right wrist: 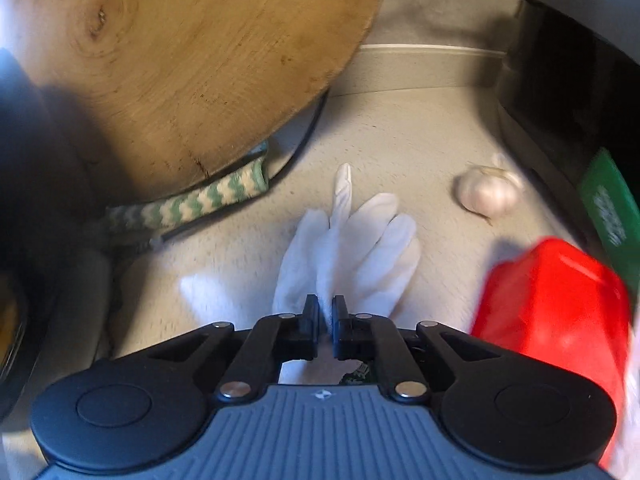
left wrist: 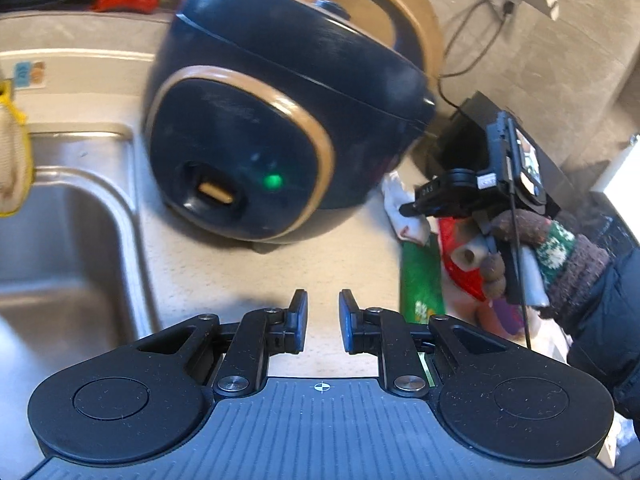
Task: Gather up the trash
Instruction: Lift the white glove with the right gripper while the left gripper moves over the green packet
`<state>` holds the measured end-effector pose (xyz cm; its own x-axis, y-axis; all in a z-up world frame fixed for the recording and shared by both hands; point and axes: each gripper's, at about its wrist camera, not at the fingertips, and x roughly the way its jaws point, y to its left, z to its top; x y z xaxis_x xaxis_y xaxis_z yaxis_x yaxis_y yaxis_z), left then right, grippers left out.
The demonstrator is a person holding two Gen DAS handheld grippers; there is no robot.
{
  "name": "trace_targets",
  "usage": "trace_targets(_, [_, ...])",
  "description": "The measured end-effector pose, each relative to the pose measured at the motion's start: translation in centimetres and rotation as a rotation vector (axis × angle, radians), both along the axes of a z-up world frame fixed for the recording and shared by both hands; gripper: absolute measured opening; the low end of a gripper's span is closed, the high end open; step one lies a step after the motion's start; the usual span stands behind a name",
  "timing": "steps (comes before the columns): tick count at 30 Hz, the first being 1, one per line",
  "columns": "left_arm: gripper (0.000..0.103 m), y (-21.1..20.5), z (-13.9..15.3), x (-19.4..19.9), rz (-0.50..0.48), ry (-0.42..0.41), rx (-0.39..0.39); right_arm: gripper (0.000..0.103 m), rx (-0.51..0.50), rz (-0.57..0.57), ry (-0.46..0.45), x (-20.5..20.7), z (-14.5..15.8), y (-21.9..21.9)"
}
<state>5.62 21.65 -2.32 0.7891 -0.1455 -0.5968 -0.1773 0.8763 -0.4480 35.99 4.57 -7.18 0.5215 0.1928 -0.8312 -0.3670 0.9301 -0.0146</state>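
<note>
The crumpled white tissue [right wrist: 348, 248] sits pinched at its near end in the right claw [right wrist: 326, 312], clenched on it, its long axis running straight ahead from the fingertips over the worktop [right wrist: 420, 132]. Garlic bulb [right wrist: 486, 194] lies ahead to the right, red wrapper [right wrist: 556, 304] close right. Left claw [left wrist: 323, 312], released and empty, is farther off, so the lift looks like the right's job

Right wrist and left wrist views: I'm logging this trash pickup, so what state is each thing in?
Right gripper: shut on the white tissue.
White tissue: crumpled, pinched at its near edge.
Left gripper: open, holding nothing.
Rice cooker: lid closed, green light on.
Garlic bulb: whole, lying on the counter.
Round wooden board: propped upright.
Red bag: blurred, state unclear.
</note>
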Motion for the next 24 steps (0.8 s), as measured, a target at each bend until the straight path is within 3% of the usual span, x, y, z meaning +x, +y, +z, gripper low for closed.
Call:
trace_targets(14, [0.02,-3.1,-0.2,3.3,-0.102,0.016,0.005,0.006,0.065,-0.153,-0.135,-8.5,5.7,-9.7])
trace_targets(18, [0.02,-4.6,0.2,4.7,-0.141,0.008,0.021,0.006,0.044,-0.178,-0.17,-10.7,6.3,-11.4])
trace_targets(24, [0.02,-7.1,0.2,8.0,-0.183,0.029,0.067,0.006,0.109,-0.179,-0.166,-12.9,5.9,-13.7])
